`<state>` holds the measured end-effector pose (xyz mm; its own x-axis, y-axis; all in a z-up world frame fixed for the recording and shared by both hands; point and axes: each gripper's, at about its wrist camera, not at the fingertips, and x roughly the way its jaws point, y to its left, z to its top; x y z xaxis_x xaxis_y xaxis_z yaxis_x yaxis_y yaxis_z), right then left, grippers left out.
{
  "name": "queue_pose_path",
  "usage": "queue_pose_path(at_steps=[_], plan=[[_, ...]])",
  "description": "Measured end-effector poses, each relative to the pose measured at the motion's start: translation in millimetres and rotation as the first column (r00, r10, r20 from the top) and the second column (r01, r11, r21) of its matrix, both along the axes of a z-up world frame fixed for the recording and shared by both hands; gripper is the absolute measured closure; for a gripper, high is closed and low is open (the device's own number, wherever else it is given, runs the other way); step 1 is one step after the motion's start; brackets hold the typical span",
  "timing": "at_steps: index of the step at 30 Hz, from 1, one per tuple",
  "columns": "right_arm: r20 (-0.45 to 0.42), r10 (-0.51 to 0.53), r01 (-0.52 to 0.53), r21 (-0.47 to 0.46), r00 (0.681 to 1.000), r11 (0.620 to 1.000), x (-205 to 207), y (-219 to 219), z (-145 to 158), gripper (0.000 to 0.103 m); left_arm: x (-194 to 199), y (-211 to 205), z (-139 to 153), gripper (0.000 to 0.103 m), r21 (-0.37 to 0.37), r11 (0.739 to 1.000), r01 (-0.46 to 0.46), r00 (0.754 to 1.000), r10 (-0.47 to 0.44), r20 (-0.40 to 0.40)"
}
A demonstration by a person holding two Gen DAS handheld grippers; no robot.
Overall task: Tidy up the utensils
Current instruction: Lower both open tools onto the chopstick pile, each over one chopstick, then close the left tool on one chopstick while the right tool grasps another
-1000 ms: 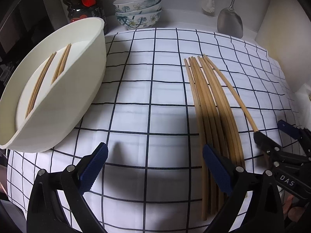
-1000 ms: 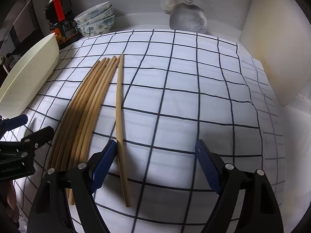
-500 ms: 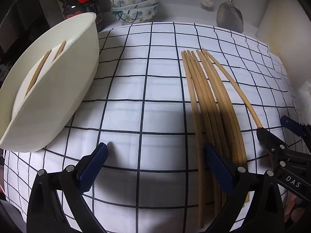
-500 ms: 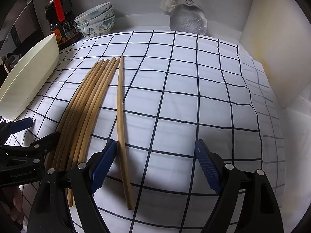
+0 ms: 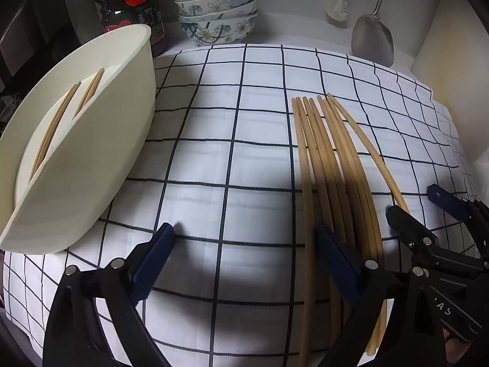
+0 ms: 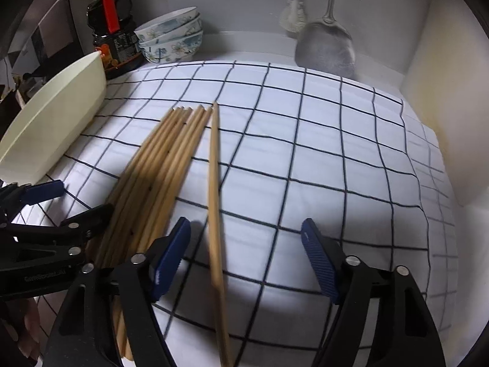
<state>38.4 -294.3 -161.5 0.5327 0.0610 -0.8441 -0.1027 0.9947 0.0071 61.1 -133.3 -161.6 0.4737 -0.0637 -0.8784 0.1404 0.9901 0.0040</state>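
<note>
- Grippers first: the left gripper point(image 5: 244, 255) hangs low over the checked cloth point(image 5: 232, 159), pointing toward the back wall, its jaws spread wide with nothing between them; its right finger point(image 5: 334, 257) sits over the near part of the chopstick bundle point(image 5: 333, 183).
- The right gripper point(image 6: 246, 250) is also low over the cloth and points the same way, jaws wide apart and gripping nothing; the single chopstick point(image 6: 215, 189) lies on the cloth between its 2 fingers, nearer the left finger point(image 6: 171, 250).
- In the left camera, the right gripper shows at the right of the bundle, with the single chopstick running under its near finger.
- Bundle: long axis runs from the near edge of the cloth toward the back wall, tips close together at the far end. I count about 7 sticks in it, though they overlap and the count is not certain.
- The single chopstick lies just right of the bundle, its far tip almost touching the bundle's tips and its near end angled away from it.
- The cream tray point(image 5: 79, 153) sits left of the bundle, well apart from it, on the cloth's left edge. 2 chopsticks point(image 5: 65, 113) lie inside it, roughly parallel to the bundle.
- Behind the cloth: 3 stacked flowered bowls point(image 5: 218, 15), 1 dark sauce bottle point(image 5: 131, 9) left of them, and 1 metal spatula point(image 5: 371, 38) and 1 white brush point(image 5: 336, 9) right of the bowls.
</note>
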Motion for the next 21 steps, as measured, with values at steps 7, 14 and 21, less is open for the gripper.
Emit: queue_pose_path(at_steps=[7, 14, 21], plan=[[0.017, 0.087, -0.087, -0.024, 0.996, 0.996, -4, 20, 3, 0.088, -10, -17, 7, 0.07, -0.012, 0.997, 0.078, 0.996, -0.078, 0.031], [-0.003, 0.094, -0.094, -0.013, 0.996, 0.995, -9, 24, 8, 0.097, -10, -16, 9, 0.096, -0.027, 0.996, 0.089, 0.996, -0.089, -0.007], [0.035, 0.044, -0.048, 0.098, 0.998, 0.994, -27, 11, 43, 0.097, -21, -3, 31, 0.096, -0.047, 0.997, 0.069, 0.997, -0.07, -0.029]])
